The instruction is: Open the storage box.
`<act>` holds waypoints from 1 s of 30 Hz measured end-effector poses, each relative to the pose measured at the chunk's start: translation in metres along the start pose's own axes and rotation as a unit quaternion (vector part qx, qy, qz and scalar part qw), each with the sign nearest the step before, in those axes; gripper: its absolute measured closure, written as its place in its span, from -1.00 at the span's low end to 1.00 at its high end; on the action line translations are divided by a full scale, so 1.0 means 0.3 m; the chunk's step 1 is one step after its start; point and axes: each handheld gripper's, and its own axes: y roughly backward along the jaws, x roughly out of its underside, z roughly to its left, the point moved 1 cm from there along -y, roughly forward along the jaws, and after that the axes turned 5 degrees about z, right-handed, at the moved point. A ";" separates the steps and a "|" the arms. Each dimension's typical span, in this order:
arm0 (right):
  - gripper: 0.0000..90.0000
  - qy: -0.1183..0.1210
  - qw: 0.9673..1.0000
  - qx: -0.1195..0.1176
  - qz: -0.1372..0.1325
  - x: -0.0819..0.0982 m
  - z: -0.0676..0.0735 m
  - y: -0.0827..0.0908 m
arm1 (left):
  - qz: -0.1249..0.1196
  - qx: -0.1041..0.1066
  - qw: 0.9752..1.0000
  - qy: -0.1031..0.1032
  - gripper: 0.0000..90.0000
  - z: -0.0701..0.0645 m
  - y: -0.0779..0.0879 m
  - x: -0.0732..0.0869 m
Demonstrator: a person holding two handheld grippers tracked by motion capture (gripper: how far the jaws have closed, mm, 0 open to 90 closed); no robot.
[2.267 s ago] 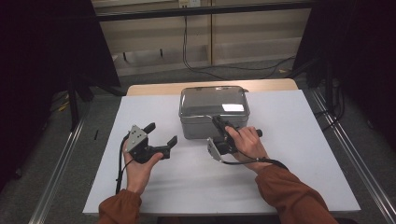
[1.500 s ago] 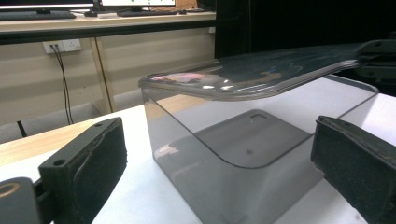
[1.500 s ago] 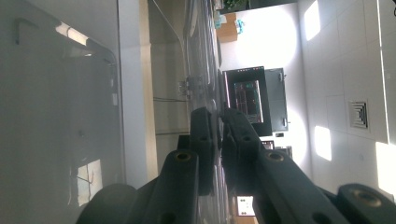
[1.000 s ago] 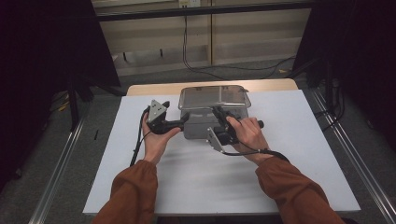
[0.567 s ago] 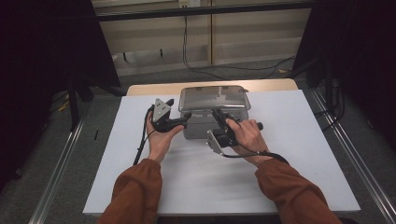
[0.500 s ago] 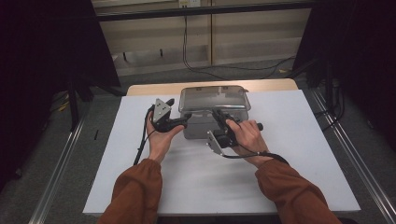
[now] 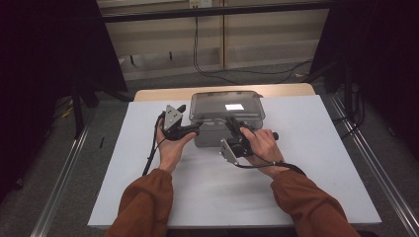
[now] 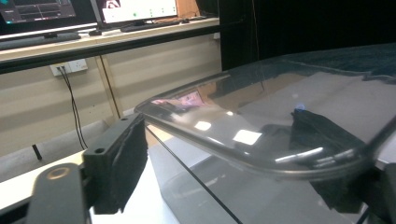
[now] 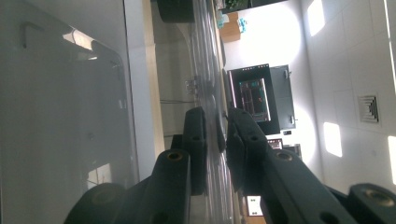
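clear plastic formed the lid (image 7: pixel 227 105) of a grey box (image 7: pixel 225 132) that sat at the far middle of the white table top (image 7: pixel 316 163), its back nearly at the table's far edge. bare white surface lay open on both sides of the box and all across the near half, down to the edge where the person's orange sleeves came in. the box's long axis ran across the table, left to right, with one long wall facing the person. the left gripper (image 7: pixel 190 129) sat at the box's left end, its jaws apart and just closing, one black pad (image 8: pixel 122 158) on either side of the lid's rim without pressing it. the right gripper (image 7: pixel 232 123) reached the front rim, its jaws nearly together and clamped on the thin lid edge (image 9: pixel 215 126).
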 end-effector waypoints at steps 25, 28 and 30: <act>-0.29 -0.284 0.956 -0.070 -0.014 0.161 -0.062 -0.019 | -0.001 0.002 1.000 0.000 -0.44 0.001 0.003 -0.003; -0.34 -0.311 0.947 -0.077 -0.012 0.178 -0.071 -0.024 | -0.002 0.003 1.000 0.001 -0.44 0.001 0.003 -0.004; -0.36 -0.332 0.939 -0.085 -0.007 0.191 -0.076 -0.026 | -0.002 0.004 1.000 0.003 -0.44 0.002 0.003 -0.003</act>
